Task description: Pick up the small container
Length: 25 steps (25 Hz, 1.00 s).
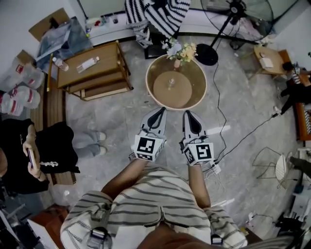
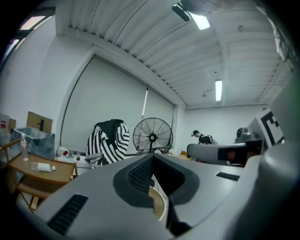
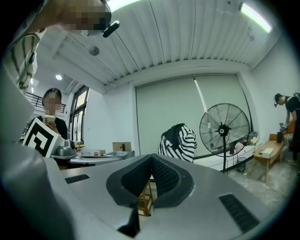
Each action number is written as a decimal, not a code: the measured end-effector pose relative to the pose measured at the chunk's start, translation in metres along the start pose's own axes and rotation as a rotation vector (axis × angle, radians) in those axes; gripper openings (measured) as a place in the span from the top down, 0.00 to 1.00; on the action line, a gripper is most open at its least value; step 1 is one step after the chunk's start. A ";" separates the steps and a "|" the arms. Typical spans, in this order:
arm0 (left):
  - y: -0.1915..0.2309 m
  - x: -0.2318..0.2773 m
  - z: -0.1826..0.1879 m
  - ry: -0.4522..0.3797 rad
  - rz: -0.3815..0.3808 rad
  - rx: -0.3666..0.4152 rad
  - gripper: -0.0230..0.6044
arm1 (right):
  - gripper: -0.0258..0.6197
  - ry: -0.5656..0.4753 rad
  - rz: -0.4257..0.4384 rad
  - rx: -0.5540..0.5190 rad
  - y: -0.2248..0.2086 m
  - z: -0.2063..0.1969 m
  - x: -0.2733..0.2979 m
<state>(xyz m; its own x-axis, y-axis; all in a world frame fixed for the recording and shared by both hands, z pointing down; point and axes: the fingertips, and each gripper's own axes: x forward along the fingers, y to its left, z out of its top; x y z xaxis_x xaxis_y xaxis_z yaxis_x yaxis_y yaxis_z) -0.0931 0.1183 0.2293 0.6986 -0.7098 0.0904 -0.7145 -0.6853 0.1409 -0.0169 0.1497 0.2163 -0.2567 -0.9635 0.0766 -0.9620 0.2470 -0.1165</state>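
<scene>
The small clear container (image 1: 171,81) stands in the middle of a round tan table (image 1: 154,68), and a vase of flowers (image 1: 179,51) sits at the table's far rim. Both grippers hover side by side just short of the table's near edge, pointing at it. My left gripper (image 1: 159,111) is shut with nothing in it, its jaws meeting at the tip (image 2: 152,157). Beside it, my right gripper (image 1: 187,114) is also shut and holds nothing (image 3: 151,157). The container is apart from both. A slice of the table rim (image 2: 158,206) shows through the left jaws' lower gap.
A wooden side table (image 1: 92,68) with bottles stands at the left. A standing fan (image 1: 233,9) and a striped garment (image 1: 160,14) are behind the round table. A cable (image 1: 243,136) crosses the floor at the right. A seated person (image 1: 29,151) is at the far left.
</scene>
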 end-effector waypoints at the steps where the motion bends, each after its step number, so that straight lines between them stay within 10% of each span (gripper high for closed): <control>1: 0.009 0.015 0.002 0.007 -0.009 0.008 0.97 | 0.97 0.001 -0.013 0.005 -0.009 0.003 0.016; 13: 0.066 0.139 -0.007 0.101 -0.069 0.015 0.97 | 0.96 0.058 -0.047 0.043 -0.077 -0.003 0.129; 25: 0.080 0.198 -0.082 0.201 0.120 -0.052 0.97 | 0.96 0.165 0.116 0.046 -0.141 -0.070 0.184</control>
<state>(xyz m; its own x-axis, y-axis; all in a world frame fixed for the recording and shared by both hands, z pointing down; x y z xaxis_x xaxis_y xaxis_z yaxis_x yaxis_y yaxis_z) -0.0087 -0.0642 0.3395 0.6063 -0.7352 0.3032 -0.7934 -0.5851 0.1678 0.0650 -0.0551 0.3161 -0.3807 -0.8978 0.2213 -0.9209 0.3465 -0.1786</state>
